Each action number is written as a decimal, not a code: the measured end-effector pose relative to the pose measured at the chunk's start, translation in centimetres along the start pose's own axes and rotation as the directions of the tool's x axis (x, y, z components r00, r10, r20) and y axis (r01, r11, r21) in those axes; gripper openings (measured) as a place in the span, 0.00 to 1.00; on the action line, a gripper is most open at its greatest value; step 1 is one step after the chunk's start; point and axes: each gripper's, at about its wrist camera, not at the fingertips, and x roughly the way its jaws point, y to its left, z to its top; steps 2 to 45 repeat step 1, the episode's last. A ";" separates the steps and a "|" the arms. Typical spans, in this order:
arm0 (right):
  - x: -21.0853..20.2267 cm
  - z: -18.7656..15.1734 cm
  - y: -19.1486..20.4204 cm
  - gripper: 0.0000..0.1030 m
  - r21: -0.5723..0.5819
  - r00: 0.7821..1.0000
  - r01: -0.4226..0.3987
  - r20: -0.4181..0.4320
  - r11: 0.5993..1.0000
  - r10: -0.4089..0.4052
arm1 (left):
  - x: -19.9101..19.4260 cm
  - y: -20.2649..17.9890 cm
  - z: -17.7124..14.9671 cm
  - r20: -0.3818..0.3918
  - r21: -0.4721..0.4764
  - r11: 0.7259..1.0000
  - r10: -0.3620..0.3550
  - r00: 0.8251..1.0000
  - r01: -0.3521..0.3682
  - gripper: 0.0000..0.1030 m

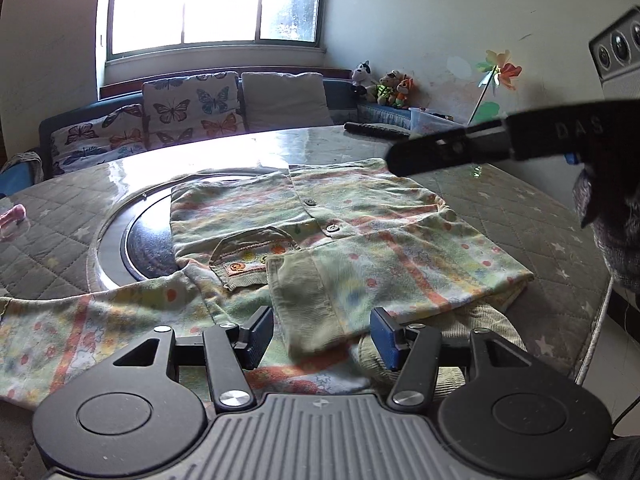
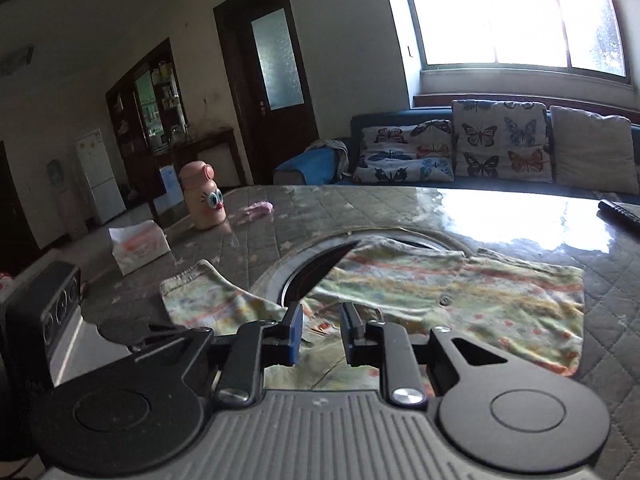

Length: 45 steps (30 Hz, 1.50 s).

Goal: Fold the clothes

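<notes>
A small green patterned shirt point(image 1: 360, 224) with buttons and a chest pocket lies on the table, one sleeve folded across its front and the other sleeve point(image 1: 72, 320) spread out to the left. My left gripper point(image 1: 322, 334) is open just above the folded sleeve's ribbed cuff point(image 1: 304, 292), holding nothing. My right gripper point(image 2: 322, 326) is open and empty, hovering over the shirt point(image 2: 460, 292) near its spread sleeve point(image 2: 208, 296). In the left wrist view the right gripper's black finger point(image 1: 448, 152) crosses above the shirt's far edge.
The round table has a quilted grey cover point(image 1: 52, 240) and a dark glass centre point(image 1: 148, 248). A pink bottle point(image 2: 204, 196), a tissue pack point(image 2: 138, 250) and a pink cloth point(image 2: 256, 210) sit at its far left. A remote point(image 1: 376, 130) lies at the back. A sofa point(image 2: 500, 148) stands behind.
</notes>
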 end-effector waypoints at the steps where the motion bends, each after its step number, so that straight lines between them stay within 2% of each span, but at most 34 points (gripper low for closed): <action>1: -0.1 -0.4 -0.4 0.19 -0.001 1.000 0.016 -0.011 1.000 -0.016 | 0.0 0.1 0.0 0.000 -0.003 1.000 0.003 1.000 -0.003 0.55; 45: -0.1 -0.4 -0.4 0.19 -0.001 1.000 0.016 -0.011 1.000 -0.016 | 0.0 0.1 0.0 0.000 -0.003 1.000 0.003 1.000 -0.003 0.55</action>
